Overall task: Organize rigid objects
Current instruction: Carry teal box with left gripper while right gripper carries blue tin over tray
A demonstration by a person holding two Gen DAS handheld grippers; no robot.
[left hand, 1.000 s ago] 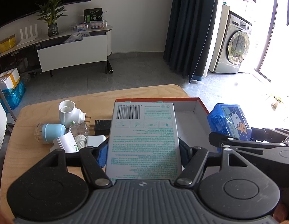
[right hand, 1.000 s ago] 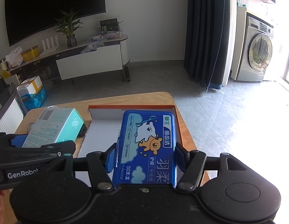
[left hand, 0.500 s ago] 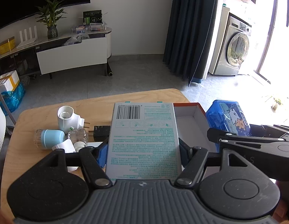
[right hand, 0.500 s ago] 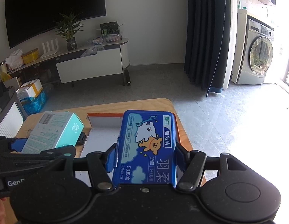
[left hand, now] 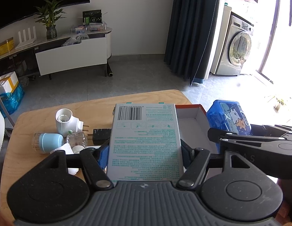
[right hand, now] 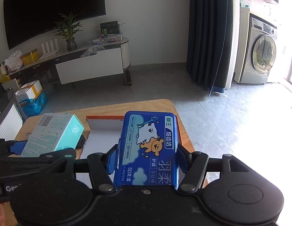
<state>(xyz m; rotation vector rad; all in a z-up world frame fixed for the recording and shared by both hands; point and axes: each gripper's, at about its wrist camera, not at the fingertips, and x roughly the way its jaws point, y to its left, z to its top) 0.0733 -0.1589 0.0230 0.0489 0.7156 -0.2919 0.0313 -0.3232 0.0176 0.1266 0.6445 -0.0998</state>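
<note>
Clutter at table's 9 o'clock: white plug adapter (left hand: 66, 120), blue-capped jar (left hand: 48, 142), black plug (left hand: 101, 136). Since a second ago it sits lower and nearer in left view.

Left gripper (left hand: 145, 153) clamped on teal-print box (left hand: 145, 141), unchanged.

Orange-rimmed tray (left hand: 191, 116) at 1 o'clock, less visible now.

Right gripper (right hand: 147, 159) clamped on blue floss case (right hand: 149, 146), above tray, same.

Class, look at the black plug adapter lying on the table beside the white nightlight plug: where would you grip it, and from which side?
Grip the black plug adapter across its two long flat sides, coming down from above. It lies flat on the table, prongs pointing left toward the small clear bottle, so the boxy body gives parallel faces. Its right end is hidden behind the held white box.
</note>
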